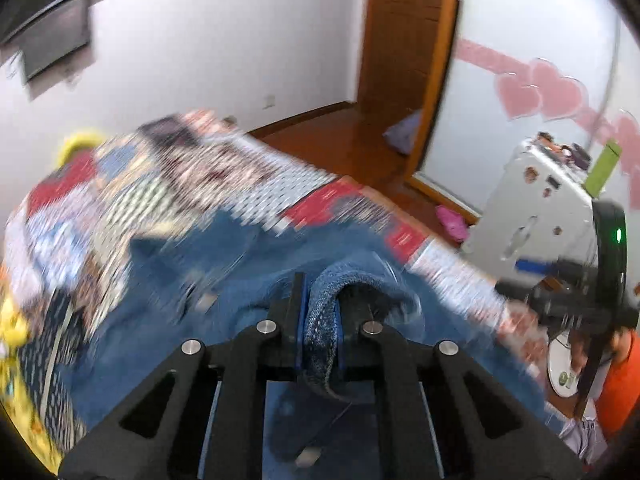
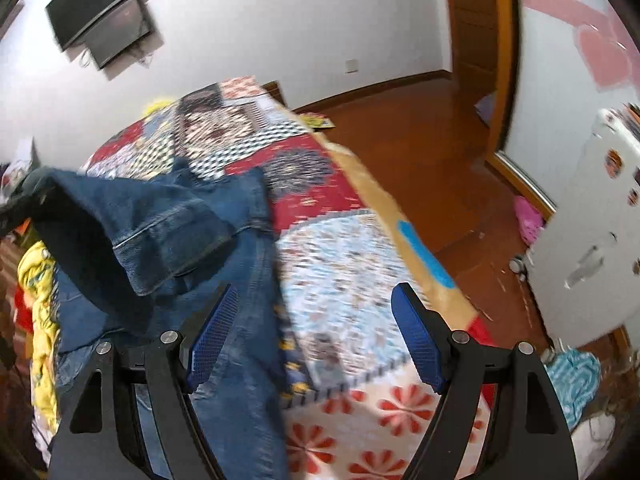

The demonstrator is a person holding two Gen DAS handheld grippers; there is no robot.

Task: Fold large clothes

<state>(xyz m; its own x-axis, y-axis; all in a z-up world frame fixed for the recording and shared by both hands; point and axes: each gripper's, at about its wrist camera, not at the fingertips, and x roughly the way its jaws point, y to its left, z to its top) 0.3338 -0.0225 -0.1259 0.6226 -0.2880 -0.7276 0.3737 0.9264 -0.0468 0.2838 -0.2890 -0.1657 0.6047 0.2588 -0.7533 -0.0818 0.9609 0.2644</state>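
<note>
Left wrist only: denim (image 1: 320,312) clamped.

My black left claw (image 1: 320,300) (blue pads) clamps blue denim jeans (image 1: 224,264), darker indigo at the raised leg. Under them the patchwork quilt (image 2: 340,264) shows red, pale-blue and checked squares, and red flowers on cream. Yellow printed cloth (image 2: 40,280) lies beside it.

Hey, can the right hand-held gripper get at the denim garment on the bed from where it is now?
Probably yes. The right hand-held gripper is open and holds nothing, and the denim garment lies right at its left finger on the patchwork bedspread, nothing between them. The left hand-held gripper already pinches a fold.
</note>
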